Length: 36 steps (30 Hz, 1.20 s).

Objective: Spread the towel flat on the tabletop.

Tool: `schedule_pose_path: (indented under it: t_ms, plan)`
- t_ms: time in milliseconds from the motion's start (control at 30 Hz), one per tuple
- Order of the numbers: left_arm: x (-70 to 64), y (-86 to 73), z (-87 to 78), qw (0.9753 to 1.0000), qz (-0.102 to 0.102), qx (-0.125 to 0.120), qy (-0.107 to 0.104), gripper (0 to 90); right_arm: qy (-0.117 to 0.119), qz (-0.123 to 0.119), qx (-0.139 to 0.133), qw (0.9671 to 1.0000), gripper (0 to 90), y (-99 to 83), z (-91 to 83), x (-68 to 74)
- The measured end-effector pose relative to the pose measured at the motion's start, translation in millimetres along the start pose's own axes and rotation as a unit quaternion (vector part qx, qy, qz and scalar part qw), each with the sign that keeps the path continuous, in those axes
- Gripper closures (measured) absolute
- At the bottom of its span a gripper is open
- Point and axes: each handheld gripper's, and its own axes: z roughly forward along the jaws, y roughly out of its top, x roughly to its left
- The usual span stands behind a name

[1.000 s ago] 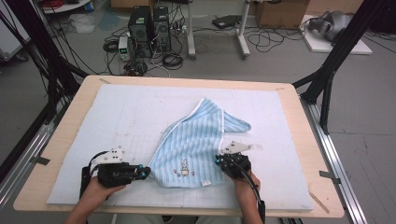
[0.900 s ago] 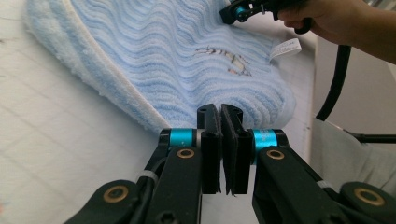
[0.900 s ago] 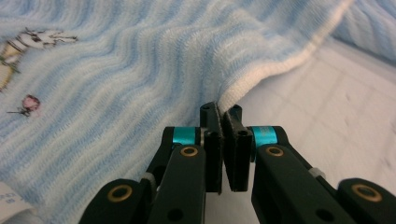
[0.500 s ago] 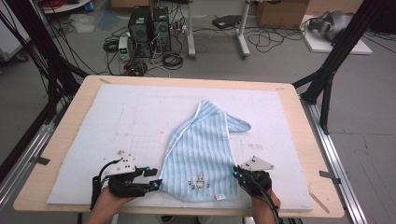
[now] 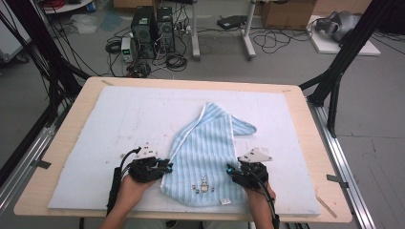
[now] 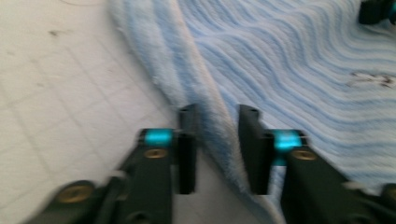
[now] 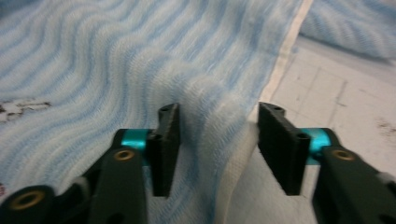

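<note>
Towel [image 5: 206, 157], pale blue striped terry, small animal motif and label near the near hem; lies folded and rumpled on the white mat [image 5: 119, 119], near centre of the table. Judged soft, light, limp: likely to sag and drag if lifted by one point. Left gripper [image 5: 165, 168]: jaws spread, straddling the raised left edge fold. Right gripper [image 5: 231, 170]: jaws spread around the white-bound right edge. Best hold: both side edges near the near corners, pinched through all layers.
</note>
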Motion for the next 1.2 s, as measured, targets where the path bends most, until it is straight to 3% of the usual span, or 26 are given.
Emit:
schedule_pose_path:
  t_ms: [67, 133, 267, 333, 367, 500, 567, 633, 700, 767, 833, 867, 933, 967, 1067, 1133, 1200]
  plan:
    - [1.6, 5.4, 3.3, 0.9999, 0.004, 0.005, 0.012, 87.4, 0.003, -0.003, 0.001, 1.0000, 80.2, 2.3, 3.7, -0.7]
    - [5.0, 10.9, 8.2, 0.9997, -0.004, -0.003, 0.023, 87.7, -0.010, -0.012, 0.004, 0.9999, 83.6, 6.3, 7.1, -1.1]
    - [14.4, 21.7, 18.0, 0.9990, -0.011, -0.018, 0.038, 87.8, -0.025, -0.009, 0.004, 0.9996, 83.8, 13.0, 15.4, -6.8]
    - [21.4, 24.1, 22.0, 0.9981, -0.031, -0.035, 0.040, 87.8, -0.035, -0.005, 0.001, 0.9994, 83.7, 15.7, 18.3, -10.4]
    - [24.8, 25.8, 24.4, 0.9980, -0.035, -0.032, 0.041, 87.8, -0.036, 0.000, -0.001, 0.9994, 83.6, 17.1, 20.1, -12.1]
    - [32.7, 34.1, 31.0, 0.9974, -0.033, -0.039, 0.051, 87.8, -0.048, -0.001, -0.004, 0.9988, 83.5, 23.8, 27.9, -15.3]
    - [37.3, 35.8, 33.2, 0.9957, -0.042, -0.057, 0.060, 87.8, -0.056, 0.002, -0.008, 0.9984, 83.5, 26.9, 31.5, -16.5]
    - [43.1, 35.4, 34.9, 0.9946, -0.065, -0.054, 0.060, 87.8, -0.064, 0.004, -0.012, 0.9979, 83.5, 29.0, 34.8, -16.8]
    - [44.9, 36.1, 34.5, 0.9951, -0.069, -0.047, 0.053, 87.2, -0.067, 0.005, -0.010, 0.9977, 83.1, 29.8, 38.6, -15.2]
    - [46.0, 35.3, 32.7, 0.9948, -0.072, -0.041, 0.060, 73.5, -0.068, 0.001, -0.011, 0.9976, 78.8, 29.9, 38.6, -14.2]
    - [48.2, 32.9, 28.6, 0.9942, -0.086, -0.038, 0.052, 58.5, -0.062, 0.008, -0.014, 0.9979, 70.3, 28.4, 35.1, -14.3]
    - [48.1, 32.0, 25.7, 0.9948, -0.082, -0.034, 0.048, 54.2, -0.058, 0.011, -0.022, 0.9980, 68.3, 26.6, 32.3, -14.5]
    - [45.1, 30.7, 18.2, 0.9962, -0.068, -0.033, 0.042, 49.9, -0.054, 0.011, -0.030, 0.9980, 61.5, 22.8, 26.4, -14.3]
    - [43.1, 28.4, 13.2, 0.9959, -0.068, -0.048, 0.037, 49.1, -0.050, 0.013, -0.033, 0.9981, 58.5, 20.9, 23.2, -13.9]
    - [40.0, 20.6, 1.1, 0.9955, -0.071, -0.059, 0.024, 48.3, -0.044, 0.022, -0.045, 0.9978, 44.0, 16.3, 12.2, -12.6]
    - [37.7, 13.7, -5.2, 0.9953, -0.074, -0.062, 0.015, 46.7, -0.029, 0.034, -0.058, 0.9973, 39.6, 13.9, 3.4, -12.0]
    - [34.0, 7.3, -10.8, 0.9952, -0.074, -0.063, 0.000, 45.2, -0.023, 0.032, -0.063, 0.9972, 37.0, 11.2, -5.5, -11.4]
